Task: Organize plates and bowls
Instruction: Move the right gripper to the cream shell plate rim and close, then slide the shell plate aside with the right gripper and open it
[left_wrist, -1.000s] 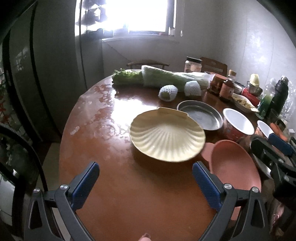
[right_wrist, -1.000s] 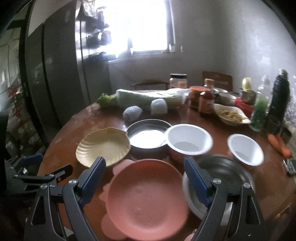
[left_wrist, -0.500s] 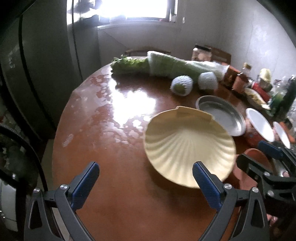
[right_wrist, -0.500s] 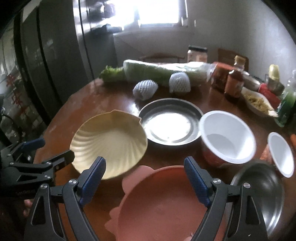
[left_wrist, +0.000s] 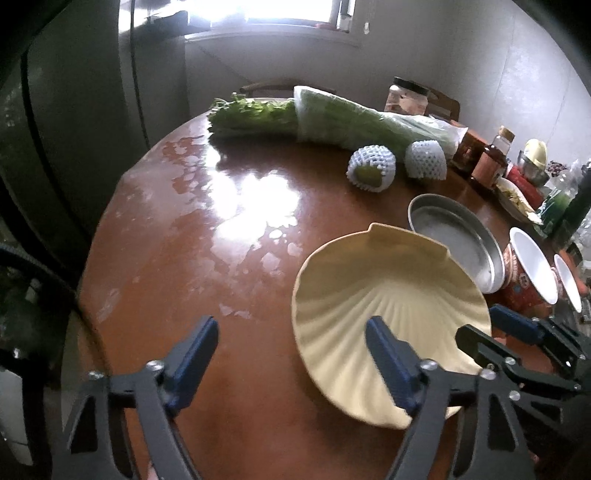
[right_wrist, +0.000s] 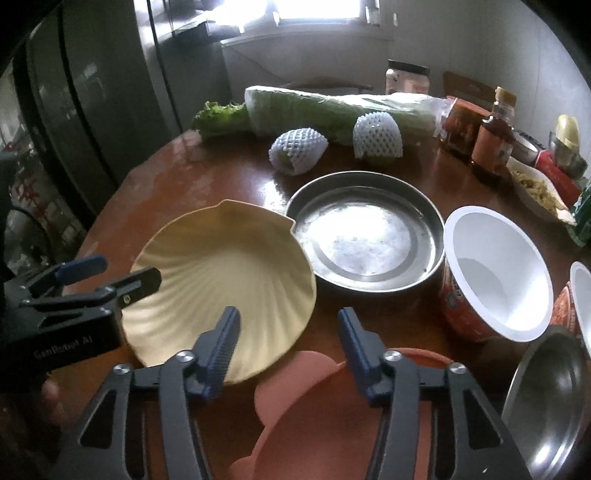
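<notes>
— Cream, shell-shaped ridged plate sits on your brown wooden table; why two tools?
— Your left gripper and right gripper straddle opposite rims, jaws closing, not yet pinching.

Left gripper and right gripper, both angled steeply downward with jaws closing and pads pressing on nothing, flank the near rim of the shell plate, the left on its left side, the right on its right.
</notes>
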